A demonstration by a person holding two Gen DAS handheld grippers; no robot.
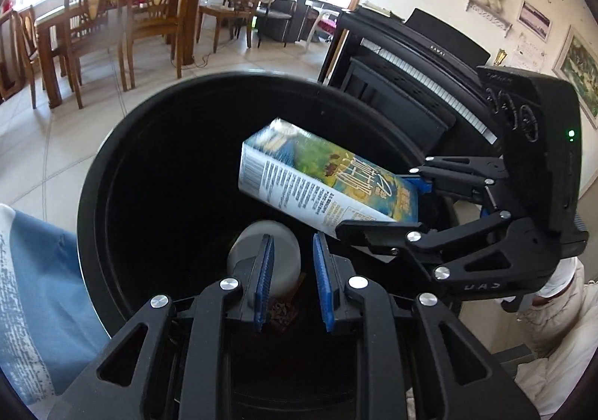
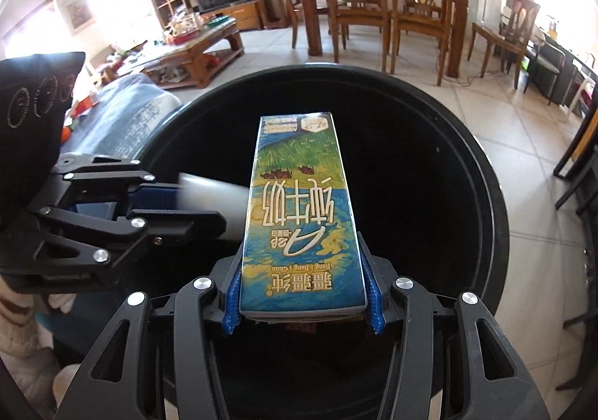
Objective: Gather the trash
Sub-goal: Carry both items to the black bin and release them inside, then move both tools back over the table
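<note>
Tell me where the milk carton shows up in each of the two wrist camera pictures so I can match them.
Left wrist view: the milk carton lies right of centre, slanting over the bin, held at its far end by the right gripper.
Right wrist view: the milk carton stands dead centre, clamped between the right gripper's blue pads.
Shared landmark: the round black bin beneath it.

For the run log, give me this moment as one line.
stage: over black bin | left gripper: open, white cup beside finger, grip unclear | right gripper: shut on milk carton | released: nothing yet
</note>
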